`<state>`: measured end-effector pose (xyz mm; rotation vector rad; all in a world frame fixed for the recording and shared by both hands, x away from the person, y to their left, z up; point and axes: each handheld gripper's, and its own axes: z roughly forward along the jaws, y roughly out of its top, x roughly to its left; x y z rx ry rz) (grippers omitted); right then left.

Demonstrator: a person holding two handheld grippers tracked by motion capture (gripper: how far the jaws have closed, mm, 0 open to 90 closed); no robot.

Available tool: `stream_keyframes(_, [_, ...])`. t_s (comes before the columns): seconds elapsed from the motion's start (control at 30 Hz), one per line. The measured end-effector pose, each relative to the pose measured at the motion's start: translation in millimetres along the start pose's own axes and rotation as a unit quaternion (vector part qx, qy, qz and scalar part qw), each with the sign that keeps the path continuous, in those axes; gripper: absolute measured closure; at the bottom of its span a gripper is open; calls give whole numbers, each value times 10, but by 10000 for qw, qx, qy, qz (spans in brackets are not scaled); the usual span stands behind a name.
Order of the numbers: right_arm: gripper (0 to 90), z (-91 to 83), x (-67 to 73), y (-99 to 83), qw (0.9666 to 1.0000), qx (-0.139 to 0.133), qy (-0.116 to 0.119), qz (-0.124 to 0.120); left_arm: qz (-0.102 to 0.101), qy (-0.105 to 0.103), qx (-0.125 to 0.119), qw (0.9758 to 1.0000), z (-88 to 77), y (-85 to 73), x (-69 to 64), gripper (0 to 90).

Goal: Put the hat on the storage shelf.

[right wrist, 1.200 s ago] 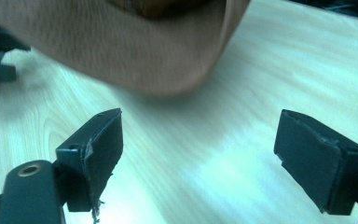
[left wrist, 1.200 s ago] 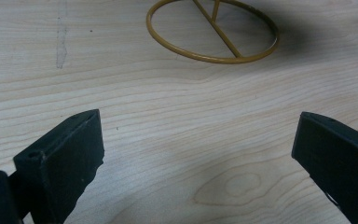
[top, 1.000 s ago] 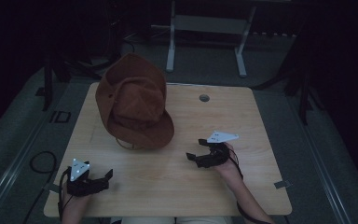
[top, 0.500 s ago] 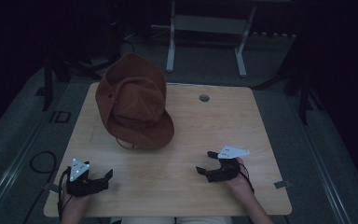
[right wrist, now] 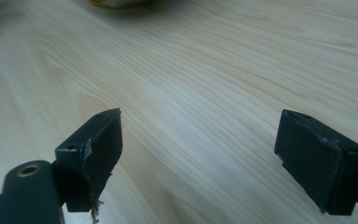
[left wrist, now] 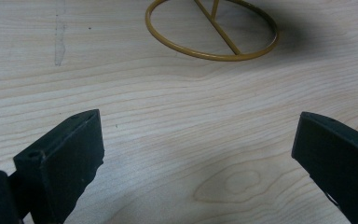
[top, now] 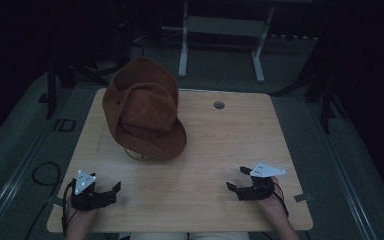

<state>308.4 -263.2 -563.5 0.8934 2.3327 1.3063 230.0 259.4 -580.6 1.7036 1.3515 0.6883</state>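
The brown hat (top: 144,112) sits on a gold wire stand (left wrist: 212,29) toward the far left of the tabletop (top: 220,150), its brim drooping over the stand so that from the high view just a thin loop of wire peeks out under the front edge. Judging from that, the work with the hat looks finished or not yet begun (the pictures do not settle which): the hat rests squarely on its stand, and neither gripper is anywhere near it.

The left gripper (top: 114,188) lies low at the near left corner of the tabletop, well apart from the hat. In the left gripper view its 2 black jaws are spread wide with nothing but bare wood grain between them, and the round base ring of the stand lies farther ahead, untouched.

The right gripper (top: 237,179) rests near the near right edge, also well apart from the hat. In the right gripper view its 2 jaws stand just as wide, holding nothing, with a blurred sliver of gold at the top edge.

If anything is left to do, it would start with a reach forward from either hand.
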Motion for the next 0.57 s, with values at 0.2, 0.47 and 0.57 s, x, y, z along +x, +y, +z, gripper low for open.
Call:
stream_keyframes(0.2, [148, -86, -157, -61, 9991, -61, -299, 288, 16, -14, 12, 10000, 0, -2, -3, 30])
stream_keyframes(0.47, [148, -74, -179, -74, 9989, -57, -326, 324, 18, -14, 2, 10000, -2, -5, 0, 30])
stream_keyframes(0.57, [148, -74, -180, -75, 9989, -59, -329, 326, 34, -14, 9, 10000, -4, -3, -3, 30])
